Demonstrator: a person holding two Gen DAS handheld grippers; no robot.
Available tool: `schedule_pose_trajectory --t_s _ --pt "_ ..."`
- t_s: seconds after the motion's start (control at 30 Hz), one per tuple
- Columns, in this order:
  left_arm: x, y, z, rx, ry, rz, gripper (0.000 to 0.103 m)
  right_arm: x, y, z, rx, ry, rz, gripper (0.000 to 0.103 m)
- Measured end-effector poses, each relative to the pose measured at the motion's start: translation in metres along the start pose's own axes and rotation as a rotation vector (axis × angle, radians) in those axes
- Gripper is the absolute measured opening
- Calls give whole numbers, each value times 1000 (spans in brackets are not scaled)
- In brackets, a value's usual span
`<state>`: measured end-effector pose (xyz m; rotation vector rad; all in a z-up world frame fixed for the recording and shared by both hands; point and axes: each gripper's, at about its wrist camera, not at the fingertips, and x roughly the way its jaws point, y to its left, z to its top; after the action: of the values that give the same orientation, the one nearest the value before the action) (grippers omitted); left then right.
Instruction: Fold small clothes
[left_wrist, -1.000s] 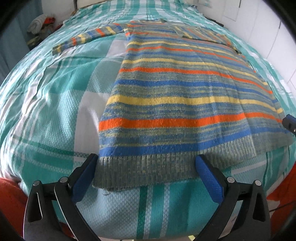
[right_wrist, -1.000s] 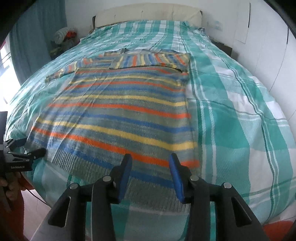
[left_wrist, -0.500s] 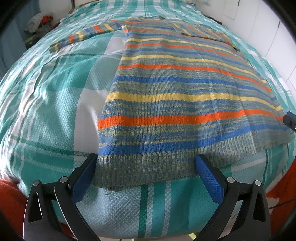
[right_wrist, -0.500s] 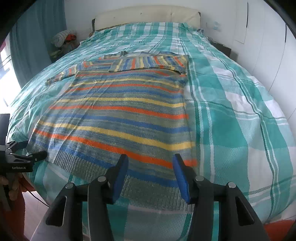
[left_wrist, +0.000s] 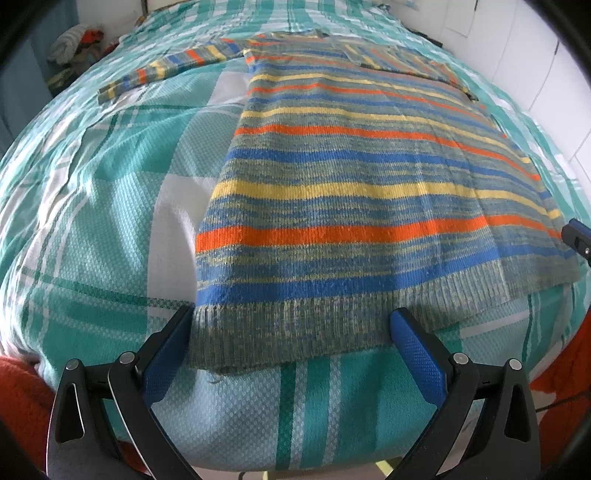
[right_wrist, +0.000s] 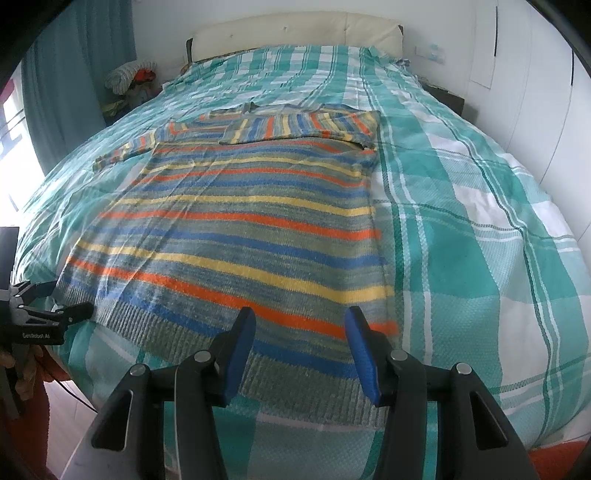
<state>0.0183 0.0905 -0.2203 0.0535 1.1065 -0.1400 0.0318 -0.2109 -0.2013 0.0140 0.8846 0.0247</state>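
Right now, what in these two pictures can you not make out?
- Sweater: underside hidden, both views.
- Right sleeve: its end is unclear, folded across the chest.
- Pile beside the bed: too small and blurred.
- Right hand-held gripper: whether it touches the hem.

Bedroom, basically one big bed (right_wrist: 461, 229) w/ a teal, green & white checked cover filling most of both views. Cream padded headboard (right_wrist: 295, 31) at the far end against a white wall (right_wrist: 166, 29). Teal curtain (right_wrist: 74, 66) on the left, bright daylight coming in from a window (right_wrist: 9, 147) next to it. Pile of stuff (right_wrist: 127, 79) in the far left corner, can't tell what exactly. White cupboard doors (right_wrist: 535, 74) along the right side. Pale floor (right_wrist: 64, 413) at bottom left.
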Motion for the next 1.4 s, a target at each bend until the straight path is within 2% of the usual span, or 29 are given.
schedule_pose_trajectory --t_s 0.2,0.73,0.83,0.9,0.93,1.0,1.23,1.33,1.4 --pt "-7 2 2 1 21 -29 102 -2 1 1 -1 -11 10 52" --pt "-33 1 12 0 -147 -64 102 -1 -1 4 2 -30 18 52" --pt "-25 4 12 -4 -106 -63 102 -1 -1 4 0 -30 18 52" --pt "-13 3 10 12 -37 -31 102 -1 -1 3 -1 -29 19 52" --pt "-2 2 8 27 25 -8 101 -1 -1 4 1 -29 18 52" --pt "2 0 3 44 65 6 103 -1 -1 4 -2 -29 18 52" --pt "-9 2 0 40 104 -29 101 -3 -2 5 8 -40 22 52" --pt "-22 7 -1 15 73 -80 101 -4 -2 6 11 -48 28 52" --pt "-36 10 3 -6 26 -109 101 -4 -3 6 14 -49 33 52"
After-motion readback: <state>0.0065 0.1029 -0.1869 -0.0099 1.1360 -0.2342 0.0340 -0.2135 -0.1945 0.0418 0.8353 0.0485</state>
